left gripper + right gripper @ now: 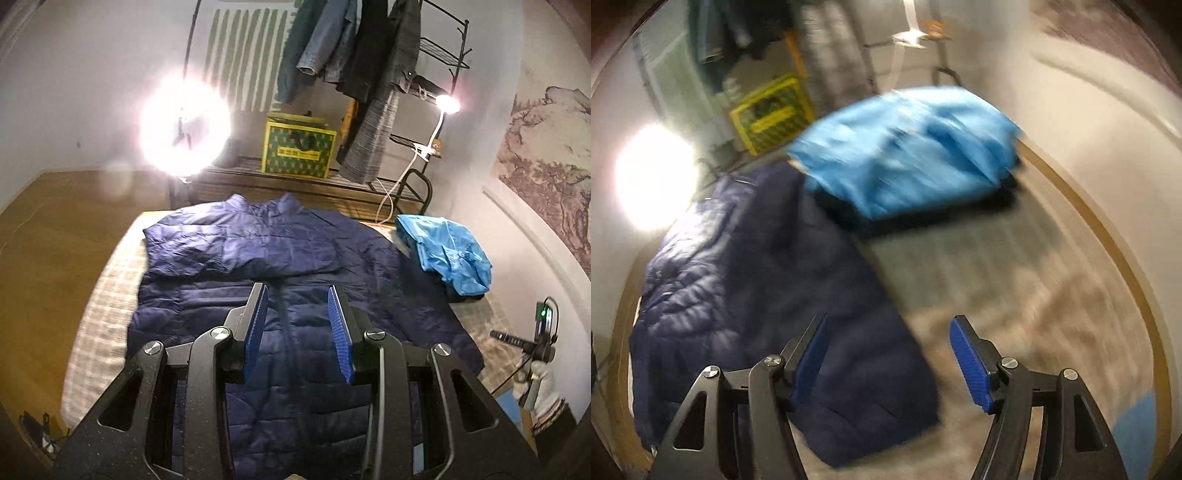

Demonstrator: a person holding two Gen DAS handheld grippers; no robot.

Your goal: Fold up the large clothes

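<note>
Evidently the dark navy quilted puffer jacket (295, 295) is lying flat on the checked table cover (107, 295), one sleeve folded across, while the left gripper (297, 325) and right gripper (888, 354) are hovering empty, jaws apart, leaving further folds.

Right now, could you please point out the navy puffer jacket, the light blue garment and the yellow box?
navy puffer jacket (295, 332): left wrist view, quilted front.
light blue garment (447, 251): left wrist view, crumpled top.
yellow box (297, 149): left wrist view, front face.
</note>
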